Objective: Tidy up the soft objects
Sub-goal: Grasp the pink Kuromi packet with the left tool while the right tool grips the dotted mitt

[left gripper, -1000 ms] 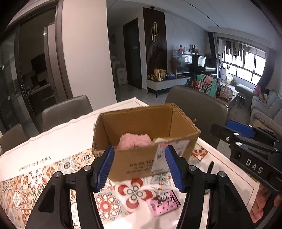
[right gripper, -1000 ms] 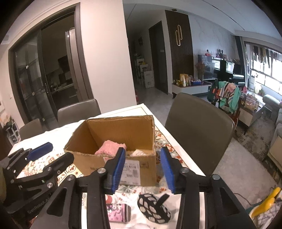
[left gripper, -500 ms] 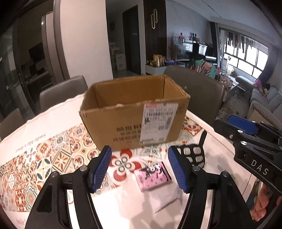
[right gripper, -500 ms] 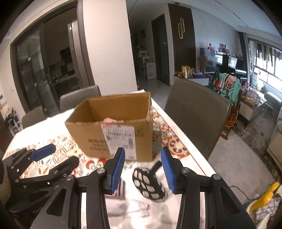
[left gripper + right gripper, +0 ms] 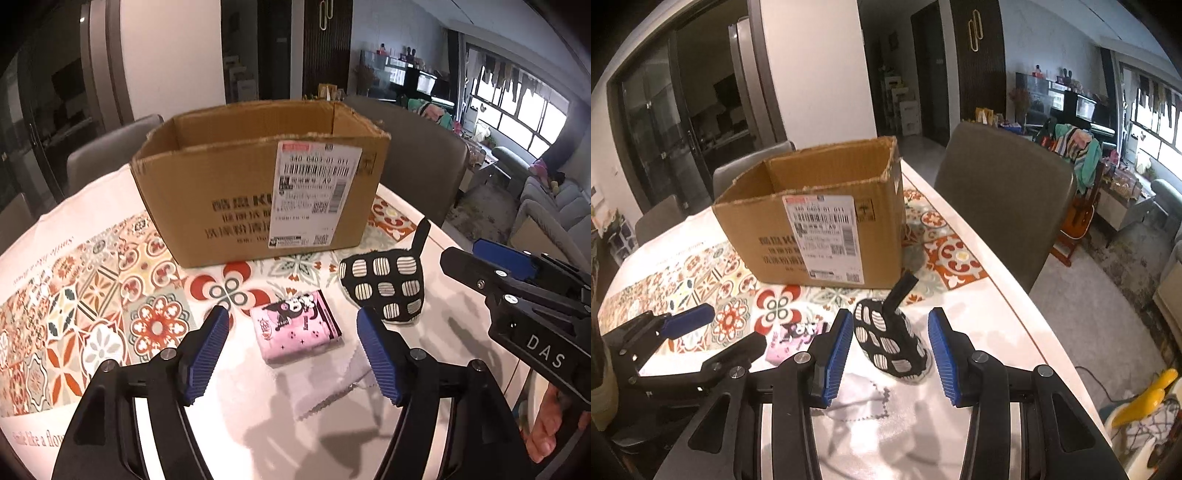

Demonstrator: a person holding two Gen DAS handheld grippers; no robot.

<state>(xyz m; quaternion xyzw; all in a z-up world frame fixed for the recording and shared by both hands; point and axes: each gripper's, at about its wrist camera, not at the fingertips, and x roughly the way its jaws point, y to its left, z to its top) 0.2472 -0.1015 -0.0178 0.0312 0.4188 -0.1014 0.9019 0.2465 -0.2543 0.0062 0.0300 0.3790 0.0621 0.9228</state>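
An open cardboard box [image 5: 258, 195] stands on the patterned tablecloth; it also shows in the right wrist view [image 5: 820, 229]. Its contents are hidden from here. A pink tissue pack [image 5: 295, 328] lies in front of it, between the fingers of my open left gripper [image 5: 291, 354]. A black pouch with striped white squares [image 5: 384, 288] lies to its right. In the right wrist view the pouch [image 5: 886, 339] sits between the fingers of my open right gripper [image 5: 890, 358]. A thin white cloth [image 5: 332, 384] lies flat near the table's front.
Grey chairs stand around the table, one [image 5: 1001, 195] at the right behind the box. The table's right edge [image 5: 1034, 325] drops to the floor. The right gripper's body [image 5: 517, 302] is at the right of the left wrist view.
Both grippers have drawn back from above the box and come down toward the table. The pink cloth inside the box is no longer visible. Both stay open.
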